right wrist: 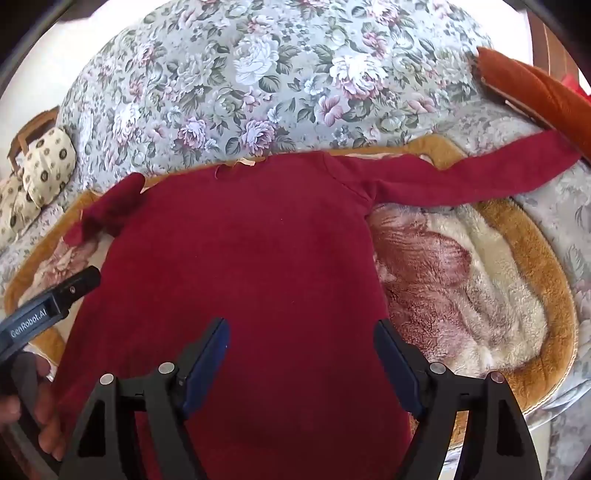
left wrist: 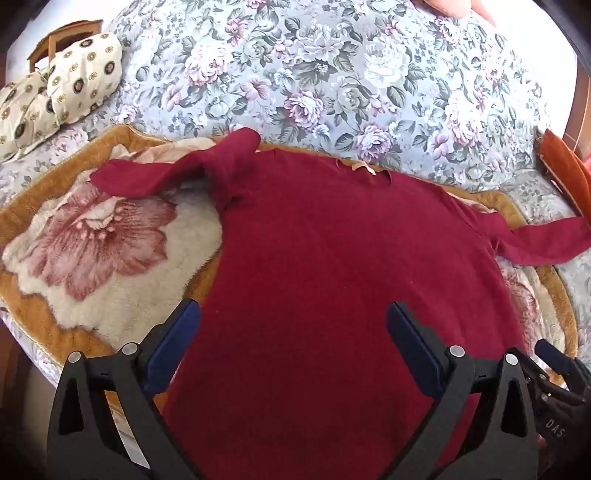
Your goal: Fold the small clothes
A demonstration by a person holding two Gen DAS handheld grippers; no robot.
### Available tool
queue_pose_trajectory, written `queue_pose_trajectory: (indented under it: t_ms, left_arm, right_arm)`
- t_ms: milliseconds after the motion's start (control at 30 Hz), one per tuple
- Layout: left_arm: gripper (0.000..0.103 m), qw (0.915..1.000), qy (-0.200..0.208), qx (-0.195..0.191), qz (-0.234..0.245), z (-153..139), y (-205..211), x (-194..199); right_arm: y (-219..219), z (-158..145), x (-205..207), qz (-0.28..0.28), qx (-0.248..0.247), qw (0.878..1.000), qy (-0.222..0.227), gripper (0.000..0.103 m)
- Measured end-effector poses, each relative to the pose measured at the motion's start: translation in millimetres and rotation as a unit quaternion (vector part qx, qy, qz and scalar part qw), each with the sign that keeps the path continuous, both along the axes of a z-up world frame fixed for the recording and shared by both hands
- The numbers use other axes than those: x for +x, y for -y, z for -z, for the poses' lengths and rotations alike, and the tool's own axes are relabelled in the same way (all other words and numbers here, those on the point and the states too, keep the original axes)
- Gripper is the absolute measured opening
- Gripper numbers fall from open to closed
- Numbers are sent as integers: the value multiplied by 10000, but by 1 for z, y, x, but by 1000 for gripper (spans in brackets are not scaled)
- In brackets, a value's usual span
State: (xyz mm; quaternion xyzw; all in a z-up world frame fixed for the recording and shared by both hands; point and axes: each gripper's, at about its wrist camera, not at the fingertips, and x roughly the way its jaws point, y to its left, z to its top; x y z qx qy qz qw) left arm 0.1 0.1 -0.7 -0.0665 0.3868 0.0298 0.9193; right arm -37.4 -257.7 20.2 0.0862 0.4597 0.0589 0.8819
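Far left: patterned cream pillows point(left wrist: 62, 85) stacked by a wooden chair point(left wrist: 66, 35), sitting on the floral bedspread point(left wrist: 332, 74). Next over, plush blanket point(left wrist: 92, 251) with tan border and big pink flower print, spread on top of the bedspread. Dark red long-sleeve top point(left wrist: 332, 258) lies flat on the blanket, neckline away from the cameras, hem toward them. Its left sleeve point(left wrist: 166, 173) is crumpled and bent back near the shoulder, cuff end pointing left over the blanket. Left gripper point(left wrist: 293, 317) hovers over the lower left part of the top, fingers spread wide, nothing between them; left finger pad point(left wrist: 173, 347) sits over the garment's left edge, the other over red fabric. From the right wrist view it shows as a dark bar at the left edge, a hand point(right wrist: 33, 406) wrapped on its handle. Right gripper point(right wrist: 301, 332) is over the lower middle of the top, fingers also wide apart, holding nothing; cannot tell if either gripper touches the cloth. Right of the body: right sleeve point(right wrist: 461, 177) stretched out straight, running across the blanket border onto the bedspread, cuff reaching an orange-brown cushion-like item point(right wrist: 535, 99) at far right. Blanket's flower print is exposed below that sleeve.
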Motion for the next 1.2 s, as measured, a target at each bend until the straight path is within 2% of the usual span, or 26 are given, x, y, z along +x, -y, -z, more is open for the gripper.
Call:
queue_pose_trajectory:
  t_ms: [333, 600, 667, 867, 1200]
  left_arm:
    - [101, 10000, -70, 58, 16, 3, -2, 3]
    - [101, 9991, -397, 7, -135, 7, -3, 9]
    - [101, 9989, -429, -103, -142, 8, -5, 9]
    - [101, 9988, -390, -270, -110, 10, -4, 9]
    - [101, 9988, -384, -273, -104, 10, -3, 10]
  right_arm:
    - [-1, -3, 0, 21, -124, 9999, -1, 78]
    - [0, 0, 0, 9, -47, 10000, -14, 78]
    - [1, 0, 0, 6, -31, 10000, -12, 78]
    - [1, 0, 0, 20, 26, 10000, -13, 78]
    - [2, 1, 0, 16, 28, 10000, -16, 78]
